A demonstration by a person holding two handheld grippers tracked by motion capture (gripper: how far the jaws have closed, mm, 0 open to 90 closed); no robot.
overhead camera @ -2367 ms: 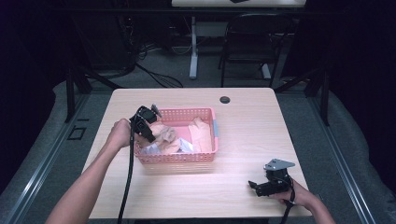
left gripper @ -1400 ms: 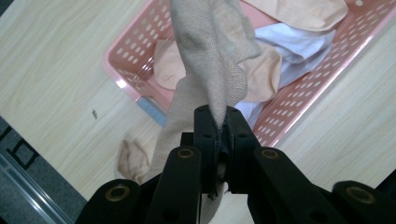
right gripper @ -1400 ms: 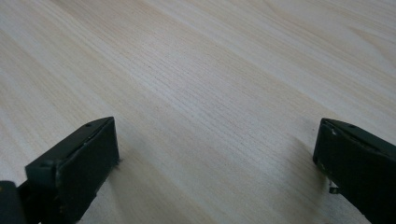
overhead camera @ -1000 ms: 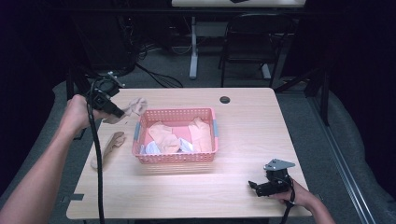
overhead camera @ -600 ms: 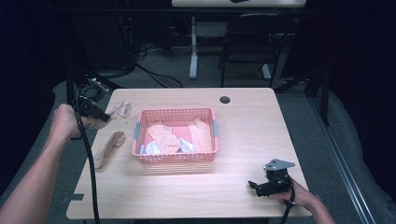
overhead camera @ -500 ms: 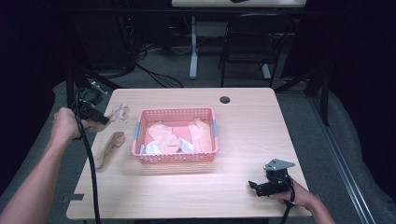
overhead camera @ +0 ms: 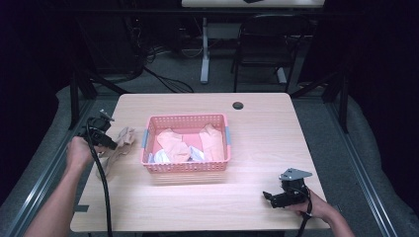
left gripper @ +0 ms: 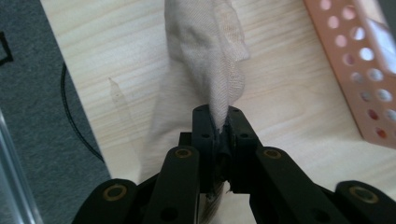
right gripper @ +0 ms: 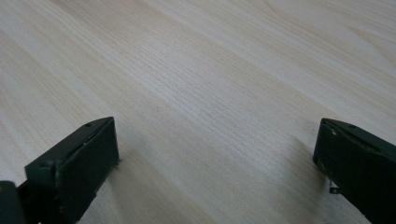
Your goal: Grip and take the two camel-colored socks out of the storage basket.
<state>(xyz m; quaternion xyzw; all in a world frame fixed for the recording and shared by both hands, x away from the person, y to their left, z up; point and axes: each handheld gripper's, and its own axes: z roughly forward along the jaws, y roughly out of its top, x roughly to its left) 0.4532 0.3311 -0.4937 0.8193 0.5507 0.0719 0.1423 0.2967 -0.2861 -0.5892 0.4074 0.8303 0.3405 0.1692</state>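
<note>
Left claw [overhead camera: 109, 144] clamped on a beige stocking [left gripper: 205, 74], which trails onto the surface [overhead camera: 207, 207] just left of the pink basket [overhead camera: 186, 166]. Right claw [overhead camera: 269, 197] jaws wide apart, nothing between them, low over bare wood near the right front corner.

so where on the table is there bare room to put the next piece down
Bare wood: the wide strip right of the pink basket out to the table edge, the strip behind it up to the black grommet, and the front between basket and right claw. Crowded: left of the basket, where the left claw holds the beige stocking.
</note>
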